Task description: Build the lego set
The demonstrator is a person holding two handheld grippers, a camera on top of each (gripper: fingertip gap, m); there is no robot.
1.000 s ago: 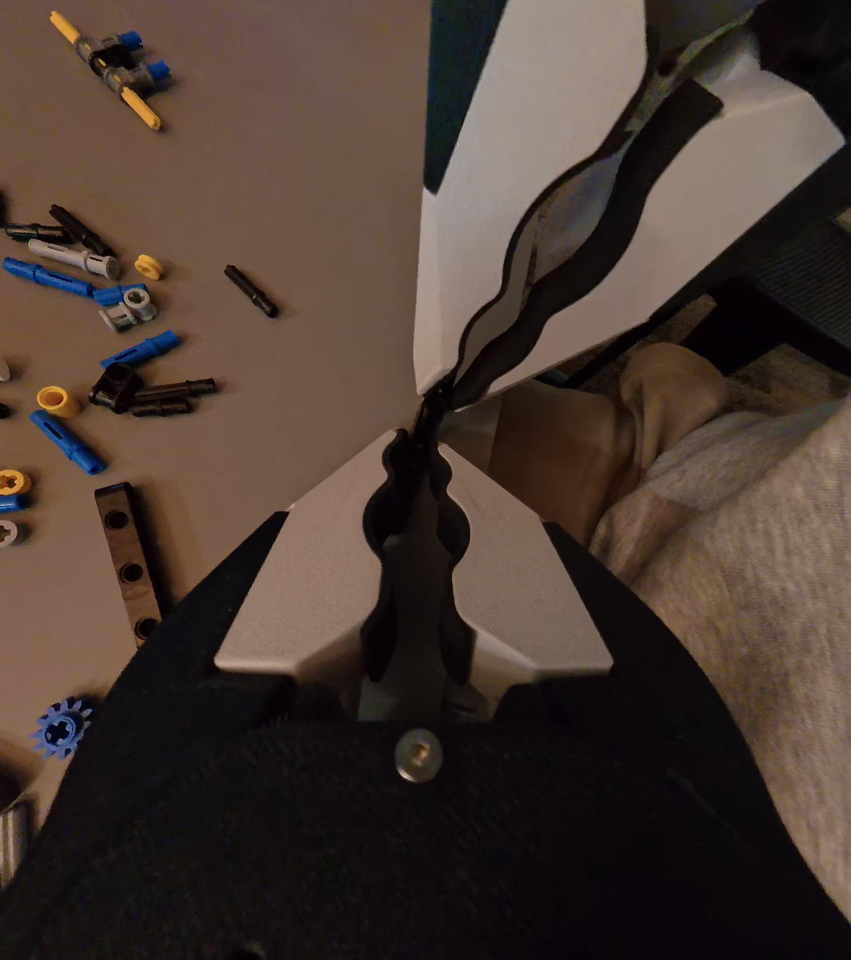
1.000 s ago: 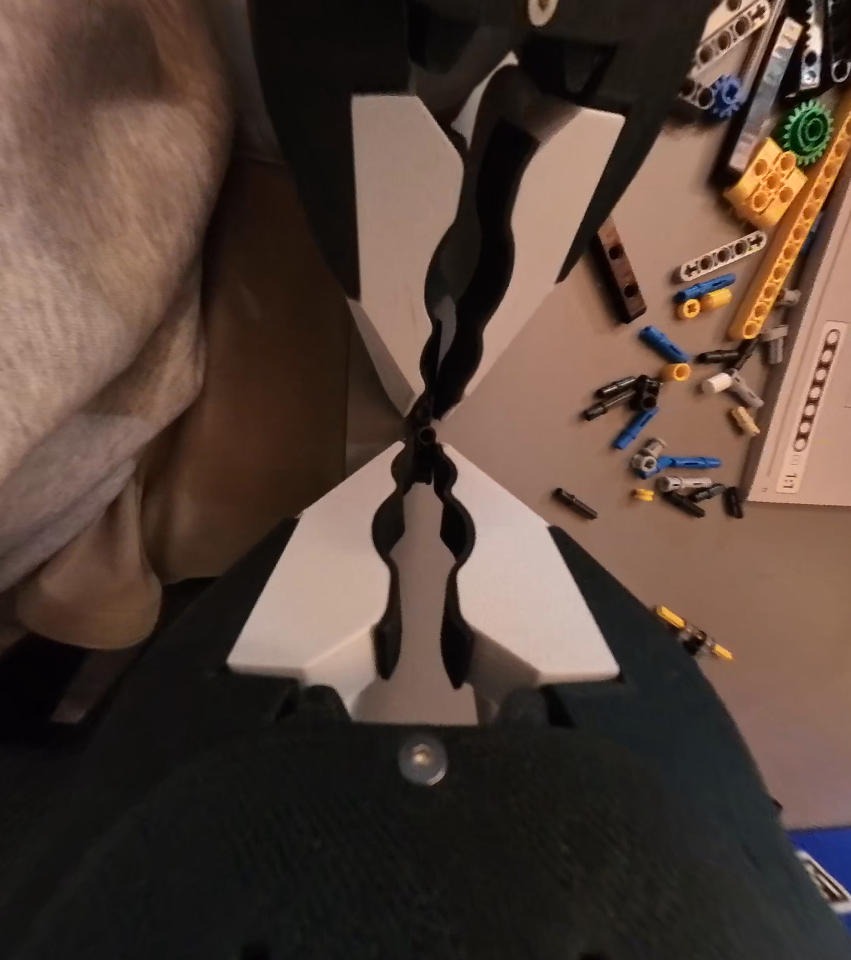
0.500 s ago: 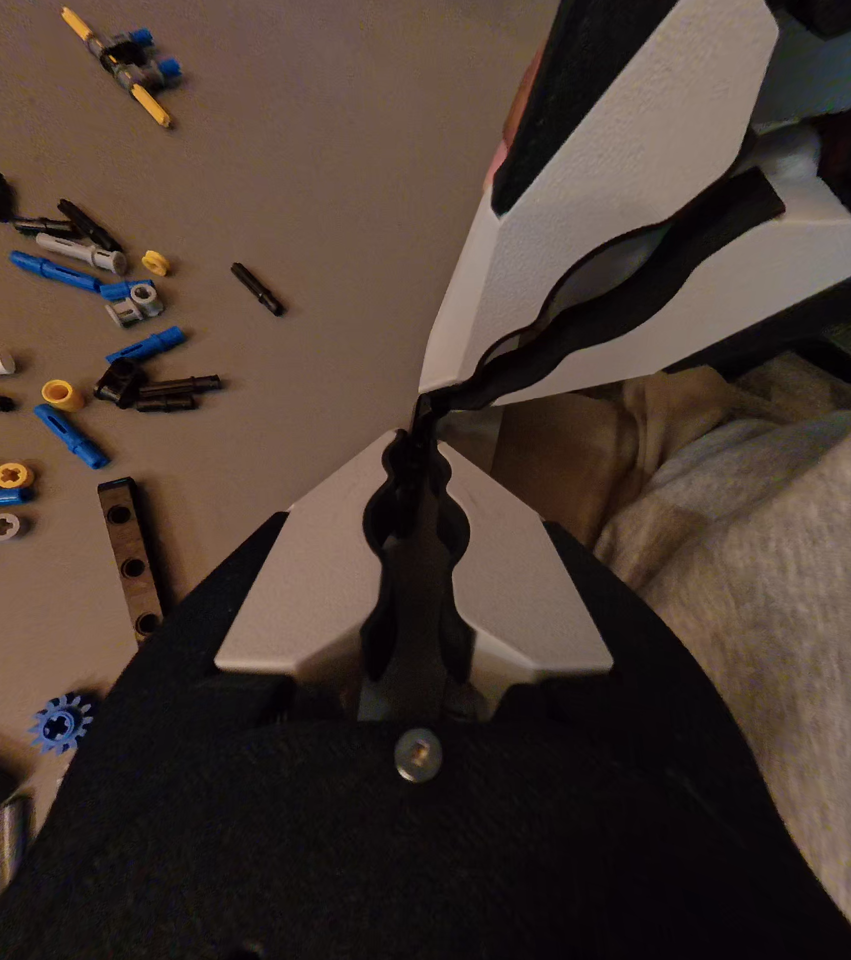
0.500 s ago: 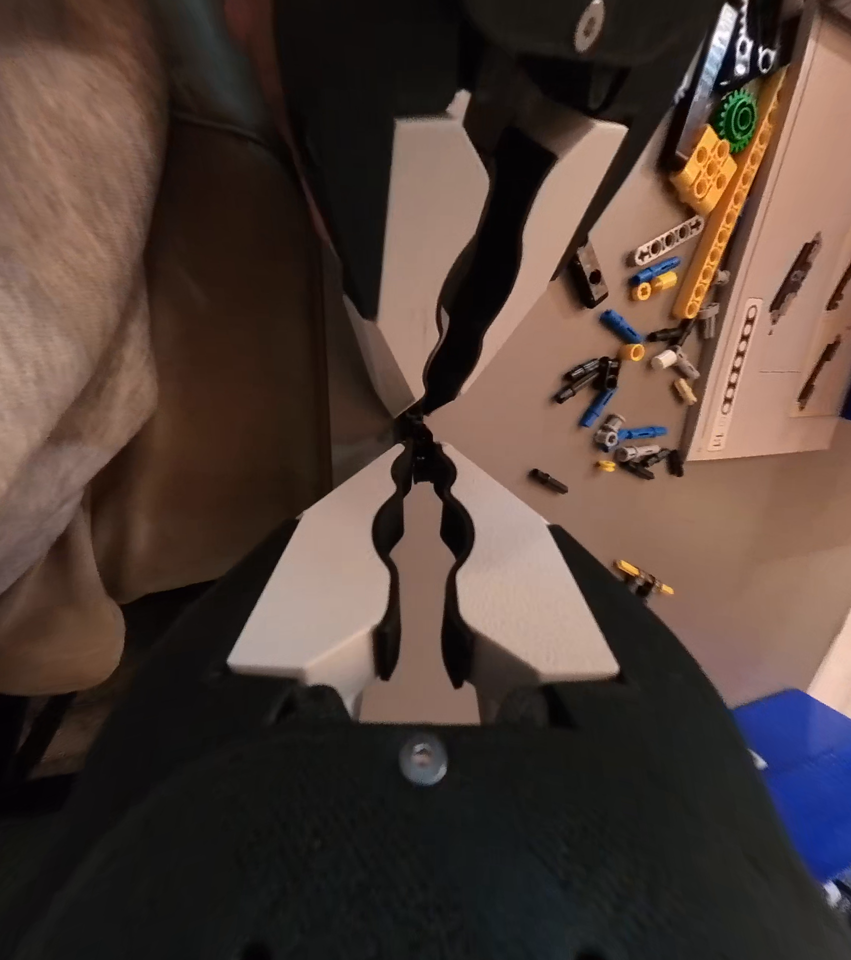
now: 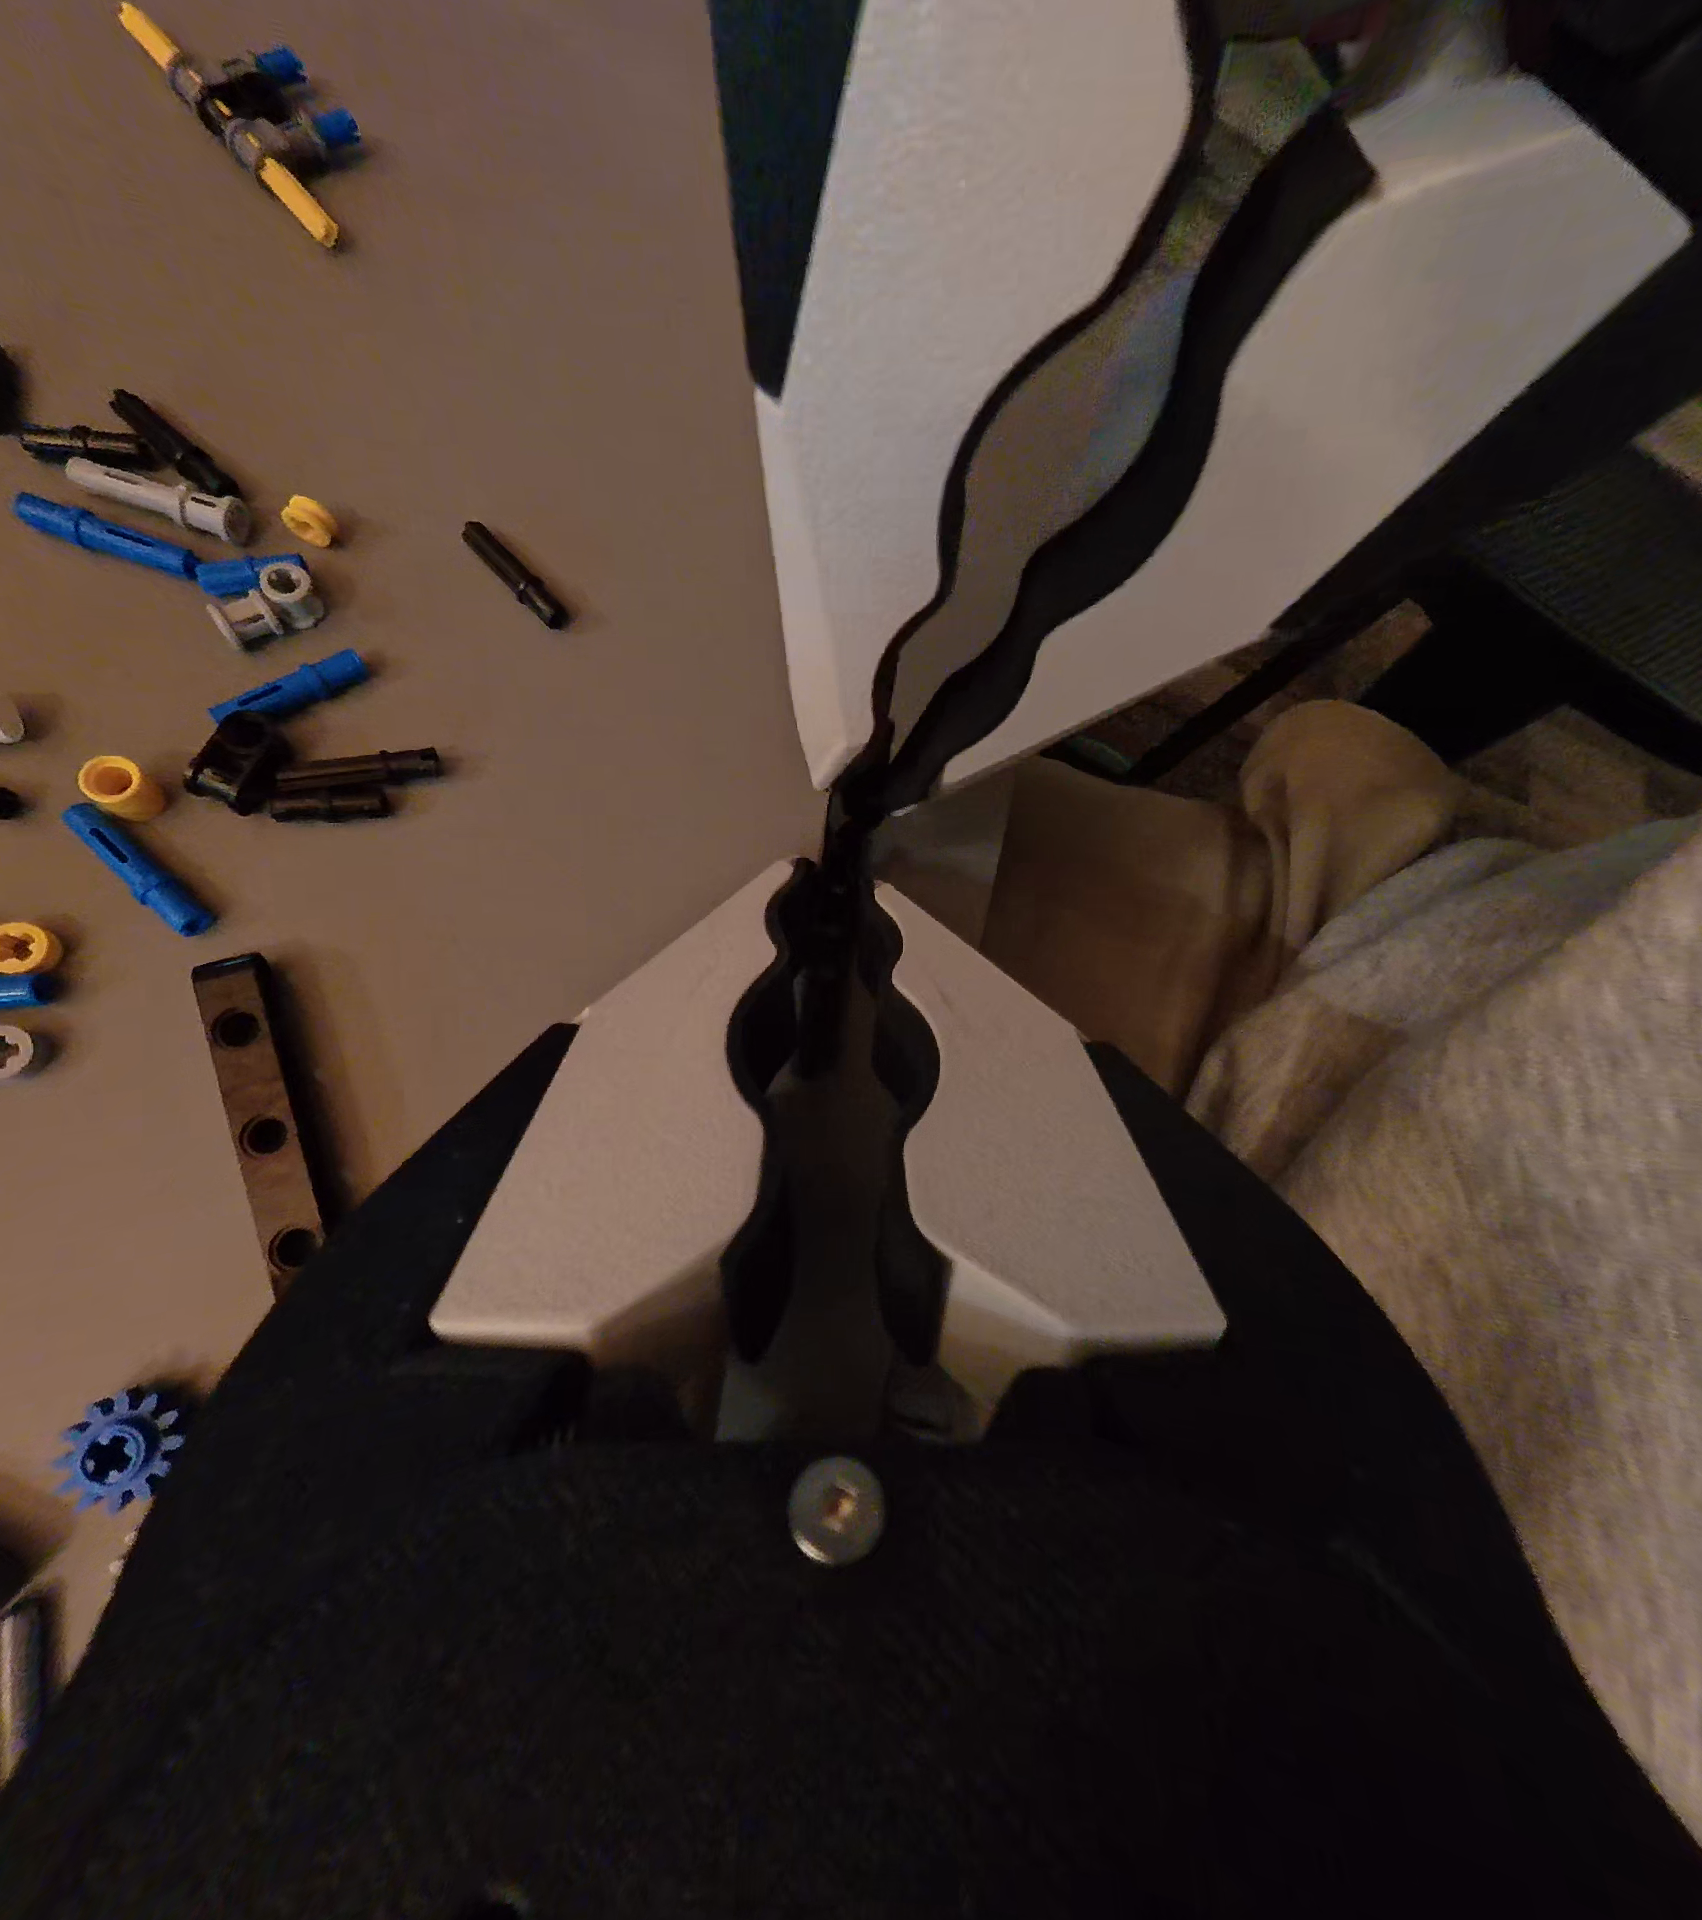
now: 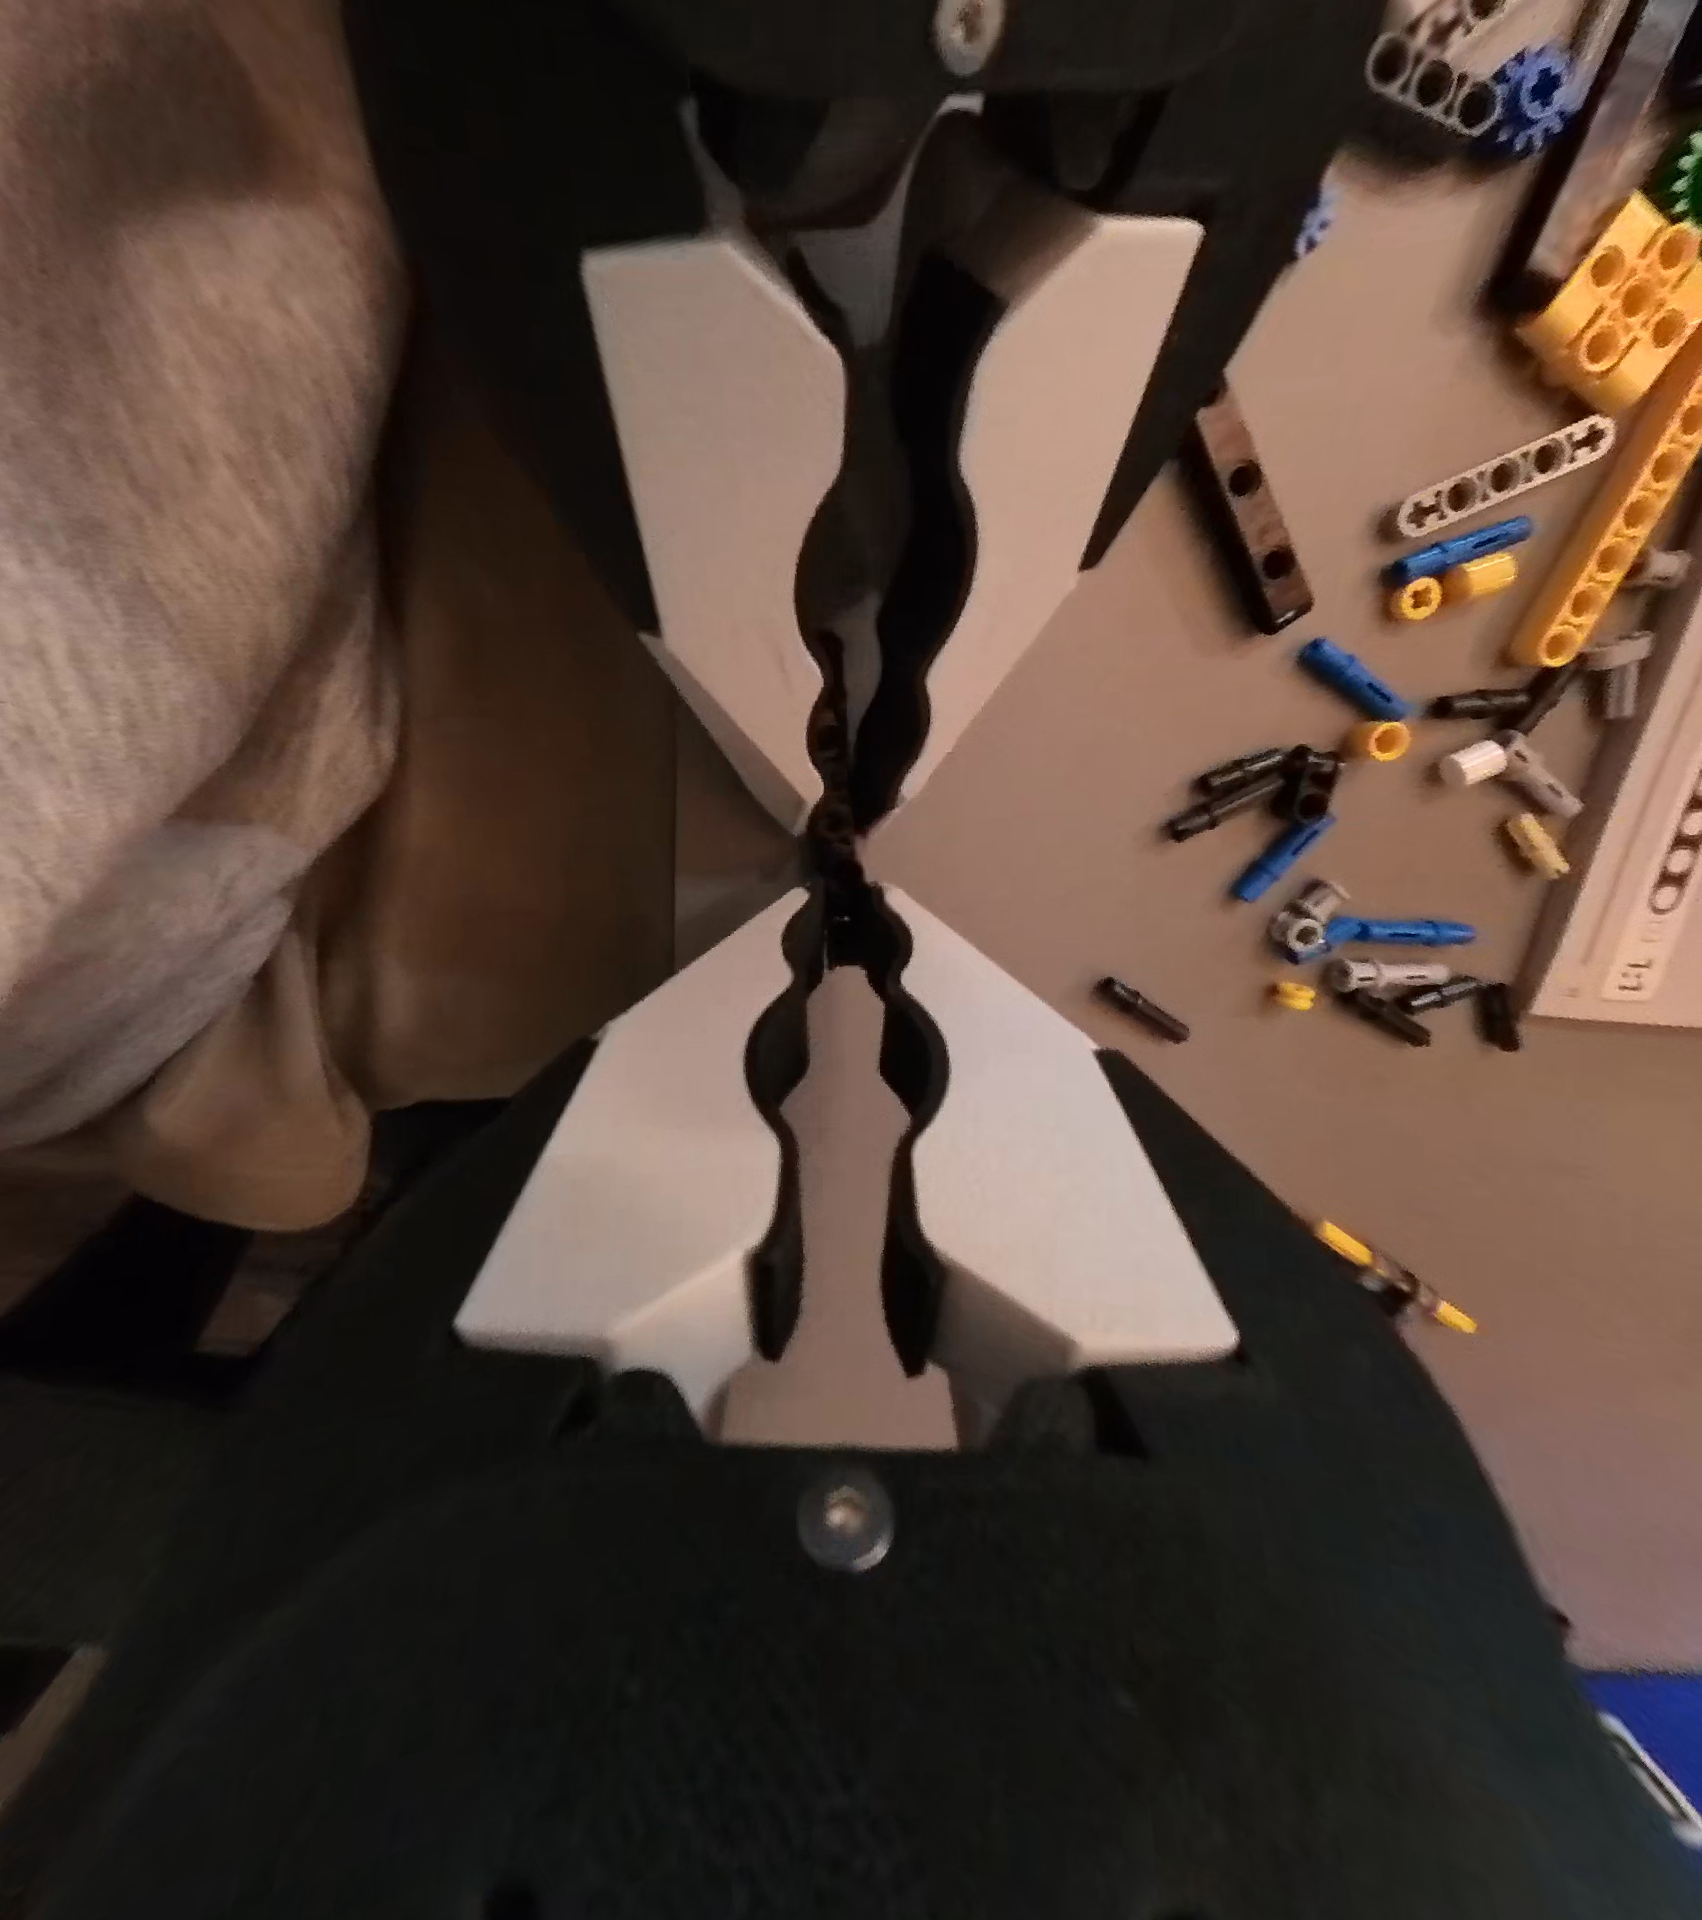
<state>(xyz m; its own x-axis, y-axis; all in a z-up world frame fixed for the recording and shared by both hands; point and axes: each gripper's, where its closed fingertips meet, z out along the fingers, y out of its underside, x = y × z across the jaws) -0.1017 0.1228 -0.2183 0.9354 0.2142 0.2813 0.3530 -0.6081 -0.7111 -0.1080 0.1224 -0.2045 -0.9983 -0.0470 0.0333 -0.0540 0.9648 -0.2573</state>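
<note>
- Meeting tip to tip off the table's near edge, above the person's lap: left gripper (image 5: pixel 831 904) and right gripper (image 6: pixel 839 914), each with jaws pinched together on one end of a small black pin piece (image 6: pixel 834 831).
- Pin's long axis runs along both finger lines; neither gripper is nearer.
- Judgement: next move is an axial push or pull.
- Versus 0.5 s ago: right gripper has swung back closer to in line; loose parts (image 5: pixel 140 790) on the table unchanged.

Loose pins (image 5: pixel 151 675) on table (image 5: pixel 535 343) left of tongs (image 5: pixel 831 883).
</note>
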